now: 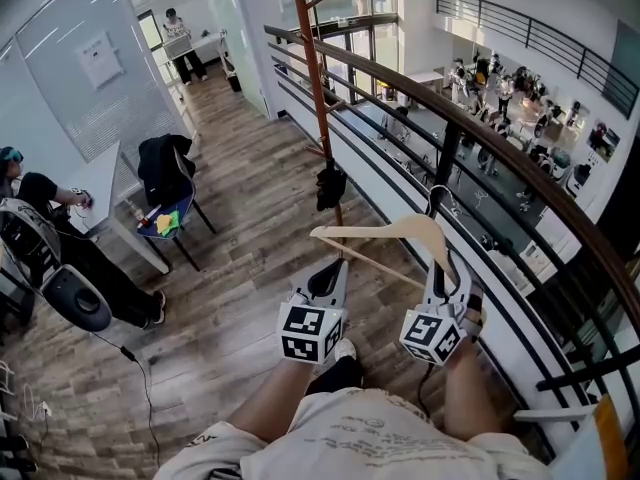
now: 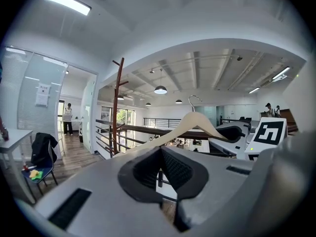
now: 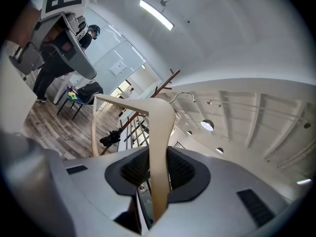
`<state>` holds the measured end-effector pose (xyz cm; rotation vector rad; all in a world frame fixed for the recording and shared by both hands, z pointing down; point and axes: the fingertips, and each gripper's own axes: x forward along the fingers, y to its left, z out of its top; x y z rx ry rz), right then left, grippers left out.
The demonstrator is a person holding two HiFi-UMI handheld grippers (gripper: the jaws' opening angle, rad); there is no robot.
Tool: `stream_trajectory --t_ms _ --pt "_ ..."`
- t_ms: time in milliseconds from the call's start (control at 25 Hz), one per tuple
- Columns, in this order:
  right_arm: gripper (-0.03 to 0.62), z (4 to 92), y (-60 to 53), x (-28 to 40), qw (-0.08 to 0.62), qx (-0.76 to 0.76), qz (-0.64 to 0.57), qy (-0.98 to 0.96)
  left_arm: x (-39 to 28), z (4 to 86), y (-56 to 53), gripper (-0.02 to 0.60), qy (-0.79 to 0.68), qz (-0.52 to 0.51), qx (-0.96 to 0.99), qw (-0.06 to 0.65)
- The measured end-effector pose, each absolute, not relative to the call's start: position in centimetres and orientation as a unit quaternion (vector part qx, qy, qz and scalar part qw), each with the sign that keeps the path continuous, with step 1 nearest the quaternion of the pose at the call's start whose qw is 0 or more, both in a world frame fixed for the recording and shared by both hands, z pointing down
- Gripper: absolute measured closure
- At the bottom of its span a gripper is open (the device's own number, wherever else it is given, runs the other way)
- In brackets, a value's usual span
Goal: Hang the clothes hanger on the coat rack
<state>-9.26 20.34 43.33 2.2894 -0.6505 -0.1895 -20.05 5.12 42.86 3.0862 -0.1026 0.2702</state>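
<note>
1. Gripping one arm of the hanger (image 3: 159,132), the right tongs (image 3: 158,174) have both pads pressed on the pale wood. The jaws stand fairly wide because the wood fills the gap.
2. The left tongs (image 2: 162,169) stand apart with nothing between the pads. The tip of the hanger's other arm lies just past their tips. Whether it touches them I cannot tell.
3. In the head view the hanger (image 1: 395,232) is held in the air at lower centre, above the floor and just beside the railing (image 1: 470,128). Its long axis runs across the frame from left to right. Its hook (image 1: 437,200) rises at the right end, just above the right tongs (image 1: 440,278).
4. The rack (image 1: 312,58) lies up-frame of both tongs, its brown pole running from top centre down to mid-frame. It is well apart from the hook and a little left of it.
5. The left tongs (image 1: 330,280) line up more closely with the pole. Only the right pair carries the hanger, so the hanging probably falls to that hand.
6. The pegs branch off near the top of the pole, and a dark item (image 1: 330,186) hangs lower down. The hook will likely need carrying up-frame and lifting over a peg.
7. At far left stand a bench (image 1: 110,193) and a chair (image 1: 165,173).
</note>
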Motion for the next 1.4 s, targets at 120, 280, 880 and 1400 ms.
stream_trajectory --t_ms 120,280,880,1400 --pt "0.493 43.3 19.7 -8.1 0.369 0.892 -0.076 -0.252 -18.7 42.6 4.6 0.577 -0.032 0.083 0.996 0.019" --pt "0.493 43.4 19.0 -6.9 0.372 0.890 -0.080 -0.252 -17.4 42.9 4.0 0.578 -0.029 0.080 0.996 0.021" --pt "0.493 43.7 15.3 -0.2 0.372 0.886 -0.096 -0.261 -10.0 43.1 0.6 0.578 -0.030 0.069 0.997 0.016" --pt "0.493 44.5 11.6 5.3 0.365 0.877 -0.101 -0.296 -4.7 44.7 -2.4 0.578 -0.045 0.085 0.995 0.030"
